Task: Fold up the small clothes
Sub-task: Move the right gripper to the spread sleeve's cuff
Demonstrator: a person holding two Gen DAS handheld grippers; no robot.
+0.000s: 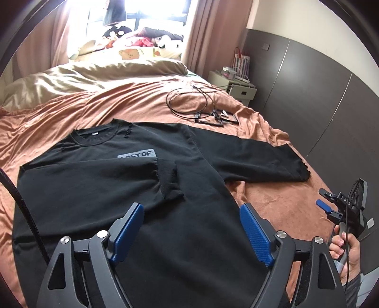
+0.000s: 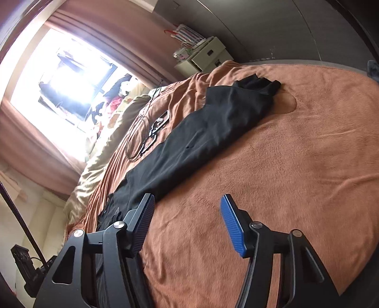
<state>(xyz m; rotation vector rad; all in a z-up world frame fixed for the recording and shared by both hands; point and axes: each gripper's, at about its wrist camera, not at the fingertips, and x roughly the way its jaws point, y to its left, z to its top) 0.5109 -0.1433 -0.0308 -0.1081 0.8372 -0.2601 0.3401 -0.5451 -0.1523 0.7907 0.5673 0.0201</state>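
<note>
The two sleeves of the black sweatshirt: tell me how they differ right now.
One sleeve is folded across the chest, its cuff on the body below the grey logo patch; the other sleeve stretches sideways onto the orange bedspread. The folded one overlaps the sweatshirt; the outstretched one lies clear of it. Both are black, long and flat.

I'm in a home bedroom: a bed [image 1: 71,123] with rumpled orange sheet, a beige pillow [image 1: 99,75], pink curtains [image 1: 203,30] at a bright window [image 1: 146,11], a cluttered nightstand [image 1: 234,85].
</note>
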